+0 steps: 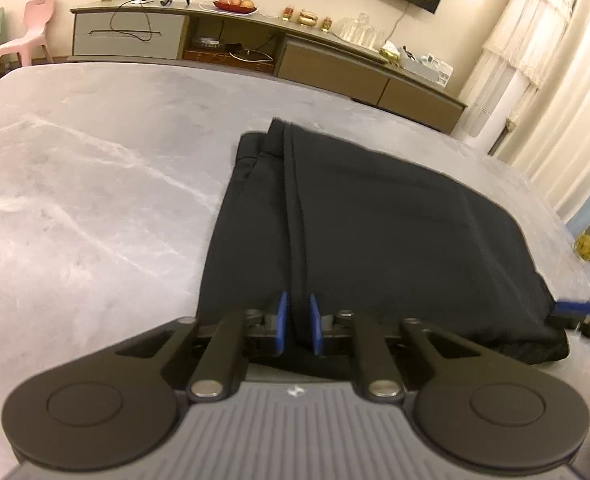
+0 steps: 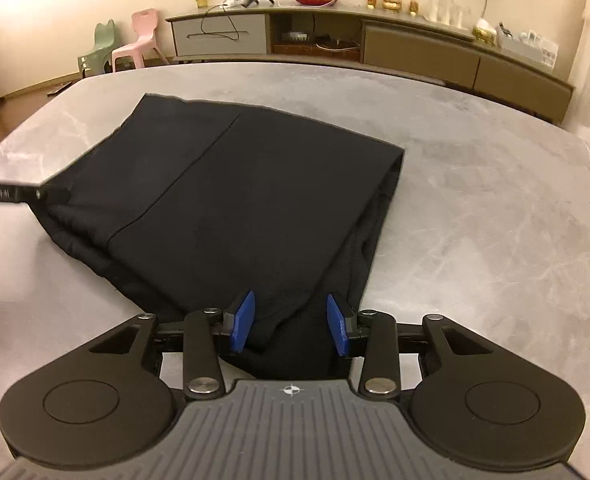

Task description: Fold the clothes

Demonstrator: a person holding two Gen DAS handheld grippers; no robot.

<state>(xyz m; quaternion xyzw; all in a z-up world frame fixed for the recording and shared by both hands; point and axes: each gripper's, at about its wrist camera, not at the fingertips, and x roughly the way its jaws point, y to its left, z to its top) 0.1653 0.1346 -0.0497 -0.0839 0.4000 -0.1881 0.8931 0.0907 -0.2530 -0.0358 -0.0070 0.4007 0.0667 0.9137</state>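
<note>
A black garment (image 1: 367, 224) lies folded on the grey marble table (image 1: 95, 168). My left gripper (image 1: 298, 328) is shut on a ridge of its near edge, which is pinched between the blue pads (image 1: 282, 326). In the right wrist view the same garment (image 2: 235, 192) spreads ahead. My right gripper (image 2: 291, 322) stands open around its near edge, with cloth between the blue pads (image 2: 243, 322), which do not press it. The left gripper's arm (image 2: 15, 194) shows at the garment's left corner, and the right gripper (image 1: 587, 312) shows at the right edge of the left wrist view.
A long low sideboard (image 2: 375, 40) with fruit, jars and cables stands beyond the table's far edge. Pink and green plastic chairs (image 2: 139, 40) stand at the back left. White curtains (image 1: 543, 80) hang at the right. Bare tabletop surrounds the garment.
</note>
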